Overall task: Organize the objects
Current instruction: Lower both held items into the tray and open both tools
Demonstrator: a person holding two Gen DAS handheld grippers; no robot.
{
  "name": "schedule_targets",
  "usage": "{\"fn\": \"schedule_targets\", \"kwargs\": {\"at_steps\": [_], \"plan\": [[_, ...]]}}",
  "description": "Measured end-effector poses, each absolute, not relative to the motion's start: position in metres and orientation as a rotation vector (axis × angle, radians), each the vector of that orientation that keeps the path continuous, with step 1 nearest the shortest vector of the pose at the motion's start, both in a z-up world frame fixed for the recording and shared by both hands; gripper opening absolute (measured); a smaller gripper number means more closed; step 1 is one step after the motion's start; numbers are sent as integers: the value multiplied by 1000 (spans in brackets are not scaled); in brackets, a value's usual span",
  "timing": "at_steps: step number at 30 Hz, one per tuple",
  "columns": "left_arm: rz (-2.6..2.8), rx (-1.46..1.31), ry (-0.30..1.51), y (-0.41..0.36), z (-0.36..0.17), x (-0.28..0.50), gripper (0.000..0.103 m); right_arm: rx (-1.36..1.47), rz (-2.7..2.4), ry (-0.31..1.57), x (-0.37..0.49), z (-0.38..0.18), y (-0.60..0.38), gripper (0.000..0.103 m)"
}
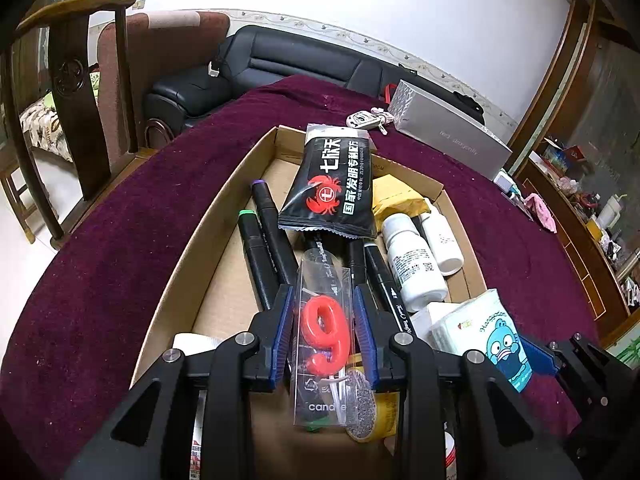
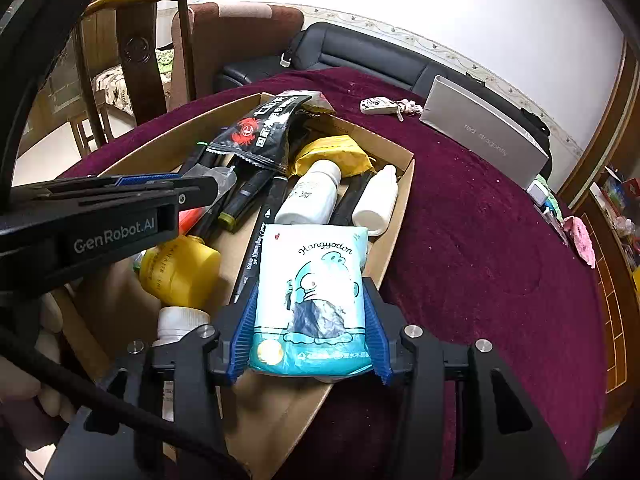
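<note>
Left gripper (image 1: 324, 332): blue pads pinching a clear candle box (image 1: 324, 344) with a red "9" inside — held over the near end of the cardboard tray (image 1: 224, 216).
Right gripper (image 2: 310, 320): pads clamped on both sides of a tissue pack (image 2: 312, 296) printed with a blue cartoon fish, at the tray's near right edge.
Near tray: yellow tape roll (image 1: 374, 404) under the candle box; yellow bottle (image 2: 182, 270) with white cap beside the tissue pack.
Mid tray: black markers (image 1: 262, 240) lying lengthwise, two white bottles (image 1: 416, 256) to their right.
Far tray: black crab-print packet (image 1: 334, 186) leaning over the markers, yellow pouch (image 1: 394, 198) behind the bottles.
Beyond tray: key fob (image 1: 366, 120) and a long silver box (image 1: 448, 128) on the maroon tablecloth (image 1: 120, 220) — black sofa (image 1: 280, 64) farther back.
</note>
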State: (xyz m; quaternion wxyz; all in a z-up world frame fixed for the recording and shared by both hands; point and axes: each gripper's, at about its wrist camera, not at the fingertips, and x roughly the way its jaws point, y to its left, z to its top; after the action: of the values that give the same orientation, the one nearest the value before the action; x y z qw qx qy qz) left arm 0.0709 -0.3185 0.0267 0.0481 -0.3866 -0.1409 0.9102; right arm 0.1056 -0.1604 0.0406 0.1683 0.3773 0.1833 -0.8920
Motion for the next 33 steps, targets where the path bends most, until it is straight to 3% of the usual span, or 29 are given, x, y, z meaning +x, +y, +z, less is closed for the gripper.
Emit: {"fn": "schedule_targets", "kwargs": {"at_steps": [4, 8, 23, 26, 29, 33], "plan": [[2769, -1174, -429, -318, 27, 70, 31, 1078, -2533, 518, 106, 40, -161, 49], [2787, -1184, -438, -318, 28, 71, 52, 1079, -2532, 527, 107, 40, -162, 50], [2844, -1074, -403, -312, 42, 86, 52, 965, -2614, 480, 125, 67, -144, 59], [2937, -915, -387, -310, 67, 108, 75, 915, -2648, 472, 133, 77, -137, 62], [3041, -772, -344, -310, 90, 129, 81, 870, -2676, 462, 141, 86, -129, 62], [3141, -591, -358, -313, 119, 157, 101, 801, -2716, 436, 152, 99, -116, 66]]}}
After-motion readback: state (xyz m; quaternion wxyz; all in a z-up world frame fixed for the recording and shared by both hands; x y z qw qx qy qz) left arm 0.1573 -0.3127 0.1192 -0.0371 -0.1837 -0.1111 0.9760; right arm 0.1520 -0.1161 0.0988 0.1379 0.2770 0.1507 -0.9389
